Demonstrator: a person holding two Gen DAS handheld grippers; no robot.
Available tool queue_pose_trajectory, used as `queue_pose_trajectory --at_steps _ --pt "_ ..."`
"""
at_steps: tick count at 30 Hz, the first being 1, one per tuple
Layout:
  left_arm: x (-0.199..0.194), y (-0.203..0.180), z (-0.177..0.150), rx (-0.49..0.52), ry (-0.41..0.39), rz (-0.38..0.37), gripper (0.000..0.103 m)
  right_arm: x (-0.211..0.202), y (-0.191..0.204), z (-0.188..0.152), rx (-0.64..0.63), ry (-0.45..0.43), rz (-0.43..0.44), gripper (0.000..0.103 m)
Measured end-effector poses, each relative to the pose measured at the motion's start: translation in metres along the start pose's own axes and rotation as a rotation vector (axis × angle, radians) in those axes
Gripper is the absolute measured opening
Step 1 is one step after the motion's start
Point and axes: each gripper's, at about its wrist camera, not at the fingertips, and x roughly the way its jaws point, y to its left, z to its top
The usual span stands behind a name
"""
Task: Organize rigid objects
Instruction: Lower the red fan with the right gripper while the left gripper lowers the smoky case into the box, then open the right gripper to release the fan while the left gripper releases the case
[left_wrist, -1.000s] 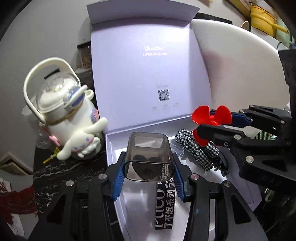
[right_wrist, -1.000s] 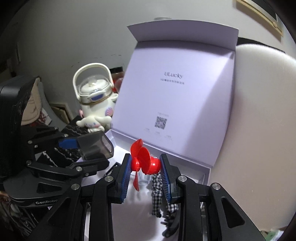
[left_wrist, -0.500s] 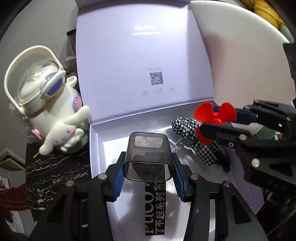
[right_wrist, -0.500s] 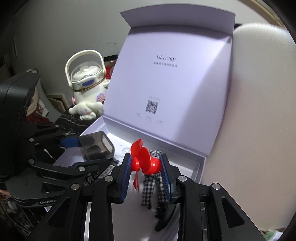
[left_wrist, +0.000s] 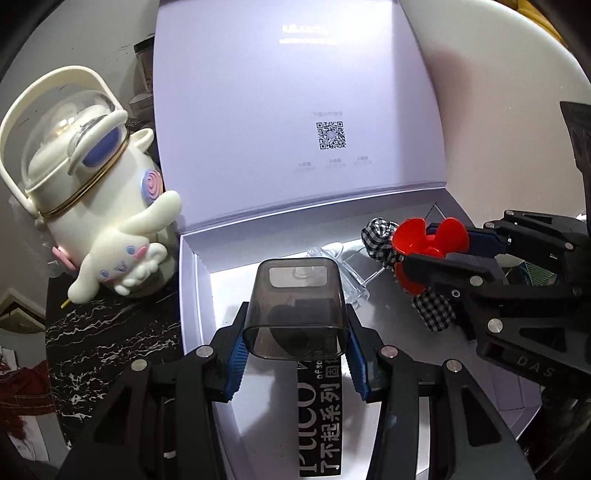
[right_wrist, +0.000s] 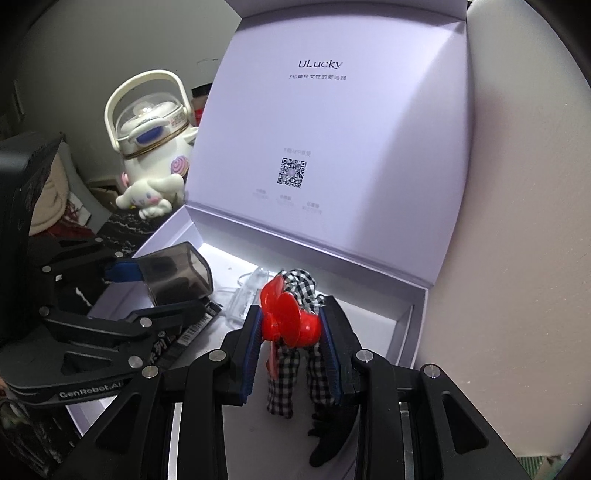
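the left gripper (left_wrist: 295, 354) is pinching a smoky grey see-through cap (left_wrist: 297, 314) between its blue pads, jaws part-way closed with a pad pressing on either side of it. the cap is hanging above the inside of the open pale purple box (left_wrist: 192, 280), its open mouth facing the camera. the right gripper (right_wrist: 291, 350) is squeezing the hub of a small red propeller (right_wrist: 288, 317), jaws drawn close together on it, and it too is hanging over the box.

the box is sitting with its lid (right_wrist: 332, 129) standing up at the back, a printed code square showing on the inner face. lying on the box floor are a black-and-white checked hair tie (right_wrist: 295, 369) right under the red propeller, a clear plastic piece (left_wrist: 347, 273) just past the cap, and a long black package with white lettering (left_wrist: 317, 417) under the left gripper.

a white kettle-shaped bottle with a cartoon dog figure (left_wrist: 92, 206) is standing on the dark marbled table (left_wrist: 110, 339) just beside the box's left wall.
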Motion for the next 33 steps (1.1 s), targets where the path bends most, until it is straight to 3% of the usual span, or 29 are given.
queue_pose_trajectory --at_steps 10,14,22,24,26,28,33 --pt "-0.010 -0.017 -0.005 0.037 -0.016 0.041 0.046 0.001 0.001 0.002 -0.006 0.018 -0.026 0.032" --pt "-0.020 -0.019 -0.006 0.041 -0.042 0.048 0.046 -0.004 0.002 0.005 -0.010 0.001 -0.030 0.048" --pt "-0.027 -0.011 -0.004 -0.014 -0.026 0.060 0.047 -0.019 -0.001 0.006 -0.009 -0.029 -0.051 0.058" --pt "-0.029 -0.011 -0.004 -0.024 -0.028 0.079 0.050 -0.020 -0.003 0.002 -0.008 -0.027 -0.050 0.062" --pt "-0.033 -0.010 -0.005 -0.027 -0.040 0.092 0.074 -0.021 -0.004 -0.001 -0.007 -0.017 -0.059 0.062" --pt "-0.036 -0.009 -0.006 -0.040 -0.052 0.092 0.091 -0.024 -0.004 -0.002 0.001 -0.022 -0.066 0.062" --pt "-0.044 -0.007 -0.006 -0.029 -0.058 0.124 0.092 -0.036 -0.005 -0.007 0.032 -0.036 -0.052 0.063"
